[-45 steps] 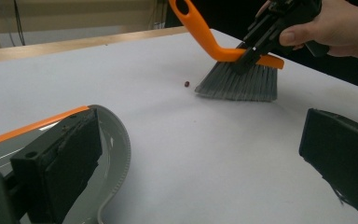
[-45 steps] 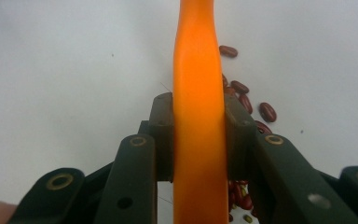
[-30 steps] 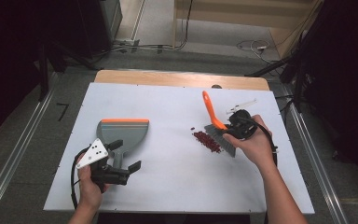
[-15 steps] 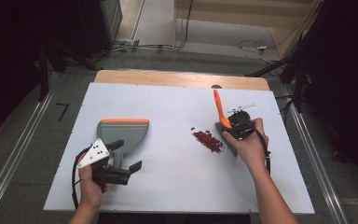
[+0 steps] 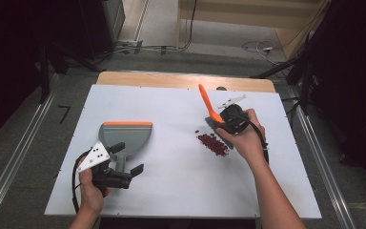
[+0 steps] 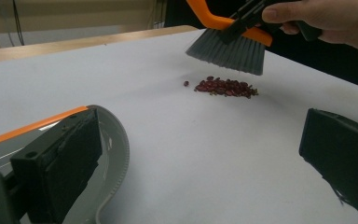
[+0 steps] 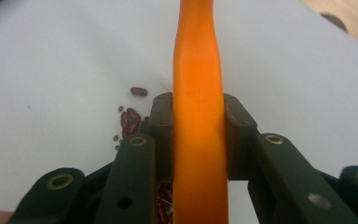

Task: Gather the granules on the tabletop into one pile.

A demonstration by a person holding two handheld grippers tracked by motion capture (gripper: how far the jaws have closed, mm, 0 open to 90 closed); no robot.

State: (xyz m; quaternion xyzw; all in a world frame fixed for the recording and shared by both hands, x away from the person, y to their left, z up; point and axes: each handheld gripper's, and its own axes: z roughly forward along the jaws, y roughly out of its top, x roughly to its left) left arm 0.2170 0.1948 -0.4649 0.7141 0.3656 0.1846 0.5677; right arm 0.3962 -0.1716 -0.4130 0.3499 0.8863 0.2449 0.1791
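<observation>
A hand brush with an orange handle (image 5: 207, 103) and grey bristles (image 6: 228, 49) hangs just over the table on the far side of a small pile of red beans (image 5: 213, 143). My right gripper (image 5: 229, 122) is shut on the handle (image 7: 198, 93), one jaw pressing on each side, and beans (image 7: 130, 119) lie below. A grey dustpan with an orange edge (image 5: 125, 133) lies at the left. Just in front of the dustpan, my left gripper (image 5: 126, 159) is open and holds nothing. In its own view the left gripper (image 6: 200, 177) has the dustpan rim (image 6: 114, 154) beside one jaw and faces the beans (image 6: 226, 87).
A white board (image 5: 171, 181) covers the table, with a strip of bare wood (image 5: 171, 78) along the far edge. A small white piece (image 5: 232, 100) lies near the far right. One stray bean (image 6: 186, 83) sits apart from the pile. Metal rails run along both sides of the table.
My right gripper has carried the brush from the right of the bean pile to its far side. The left gripper and the dustpan have stayed put.
</observation>
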